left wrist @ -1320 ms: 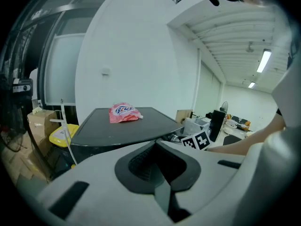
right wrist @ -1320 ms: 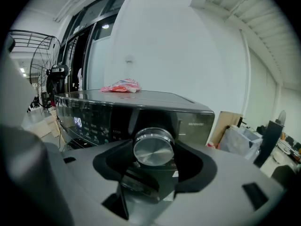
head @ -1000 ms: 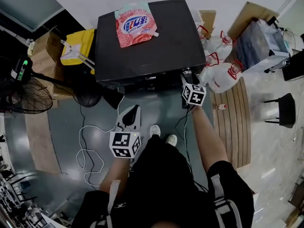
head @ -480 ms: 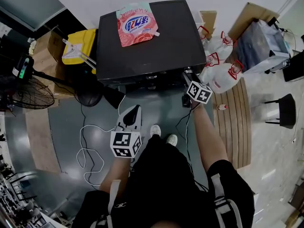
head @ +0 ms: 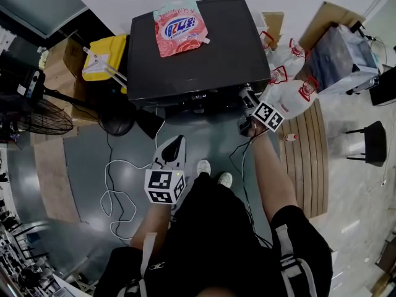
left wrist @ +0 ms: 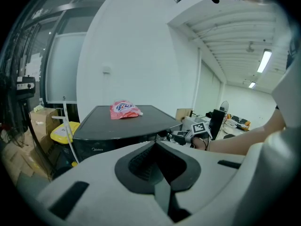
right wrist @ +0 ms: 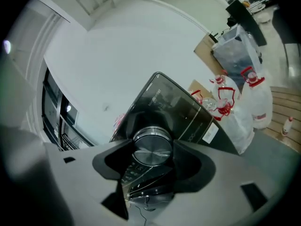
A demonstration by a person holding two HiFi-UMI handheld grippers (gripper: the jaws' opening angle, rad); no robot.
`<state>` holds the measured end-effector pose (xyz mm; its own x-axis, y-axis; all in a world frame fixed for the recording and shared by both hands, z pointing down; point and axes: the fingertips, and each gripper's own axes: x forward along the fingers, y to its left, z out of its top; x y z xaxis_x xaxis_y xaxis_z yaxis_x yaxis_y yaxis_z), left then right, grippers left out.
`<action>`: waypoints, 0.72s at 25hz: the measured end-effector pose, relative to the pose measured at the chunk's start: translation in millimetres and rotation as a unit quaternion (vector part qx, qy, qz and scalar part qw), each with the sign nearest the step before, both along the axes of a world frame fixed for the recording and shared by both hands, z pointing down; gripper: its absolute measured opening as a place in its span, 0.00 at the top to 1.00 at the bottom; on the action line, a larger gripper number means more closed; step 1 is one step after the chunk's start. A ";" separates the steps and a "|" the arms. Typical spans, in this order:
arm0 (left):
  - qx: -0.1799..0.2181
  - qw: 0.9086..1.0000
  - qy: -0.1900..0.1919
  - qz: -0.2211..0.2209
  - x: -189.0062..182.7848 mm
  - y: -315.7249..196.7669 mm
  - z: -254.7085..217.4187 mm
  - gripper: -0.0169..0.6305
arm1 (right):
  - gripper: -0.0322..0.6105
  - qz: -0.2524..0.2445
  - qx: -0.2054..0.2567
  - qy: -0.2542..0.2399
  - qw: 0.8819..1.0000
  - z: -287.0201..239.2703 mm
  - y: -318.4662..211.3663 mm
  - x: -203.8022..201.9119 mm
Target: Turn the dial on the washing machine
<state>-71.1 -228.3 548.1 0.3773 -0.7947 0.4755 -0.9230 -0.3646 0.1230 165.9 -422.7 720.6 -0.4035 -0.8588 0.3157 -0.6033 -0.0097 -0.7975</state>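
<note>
A black washing machine [head: 198, 48] stands in front of me, with a pink detergent pouch [head: 178, 26] lying on its lid. At its front right corner my right gripper [head: 247, 98] is rolled to one side. In the right gripper view its jaws are shut on the round silver dial [right wrist: 151, 147], one on each side. My left gripper [head: 176, 144] hangs lower, above the floor and apart from the machine, shut with nothing in it. In the left gripper view the machine [left wrist: 122, 124] is ahead and the right gripper [left wrist: 186, 135] is at its corner.
Left of the machine sit a yellow bin [head: 105, 57] and a floor fan [head: 37, 113]. White jugs with red caps [head: 291, 94] and cardboard boxes stand at its right. A white cable [head: 117, 197] loops on the floor near my feet [head: 210, 169].
My right gripper has rolled clockwise at the dial; its marker cube has swung to the right. The left gripper has stayed in place.
</note>
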 end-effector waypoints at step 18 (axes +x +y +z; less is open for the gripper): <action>-0.003 1.000 0.004 0.008 -1.3 -1.0 5.3 0.97 | 0.56 0.084 -0.028 -0.237 0.968 8.0 2.6 3.4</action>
<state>-72.4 -229.3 553.5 0.3936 -0.7859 0.4769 -0.9160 -0.3789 0.1316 169.3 -420.1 728.6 -0.3708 -0.9117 0.1768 -0.1573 -0.1260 -0.9795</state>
